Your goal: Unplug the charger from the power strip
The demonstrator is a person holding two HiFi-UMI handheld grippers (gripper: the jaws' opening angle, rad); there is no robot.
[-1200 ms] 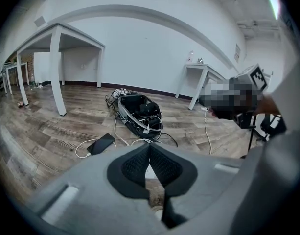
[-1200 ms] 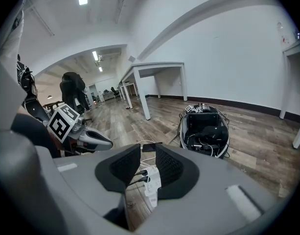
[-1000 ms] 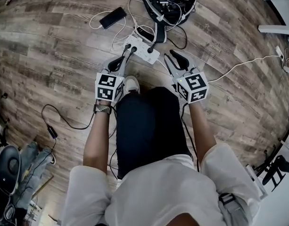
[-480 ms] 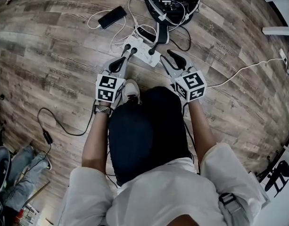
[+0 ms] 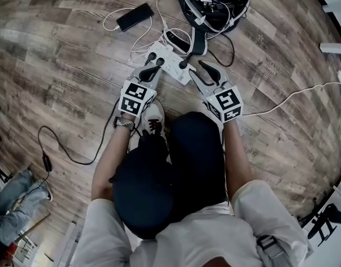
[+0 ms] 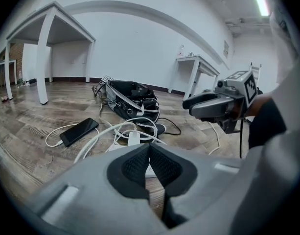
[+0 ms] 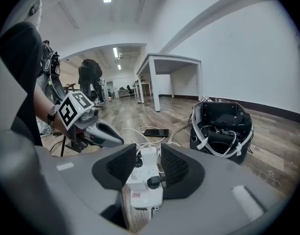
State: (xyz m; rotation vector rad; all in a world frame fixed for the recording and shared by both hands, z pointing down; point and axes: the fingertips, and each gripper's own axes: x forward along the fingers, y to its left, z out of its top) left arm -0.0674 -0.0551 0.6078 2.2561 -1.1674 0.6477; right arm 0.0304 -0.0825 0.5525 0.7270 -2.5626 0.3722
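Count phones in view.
1. The phone lies on the floor, on the far side of the power strip from the person. The open bag beside it may hide more.

I can read no word, brand or number anywhere here. The left cube [image 5: 138, 98] and the right cube [image 5: 227, 103] carry only black-and-white square patterns, no letters. A small reddish label [image 7: 135, 195] sits on the near end of the power strip [image 7: 145, 173], but its print is too small to read.
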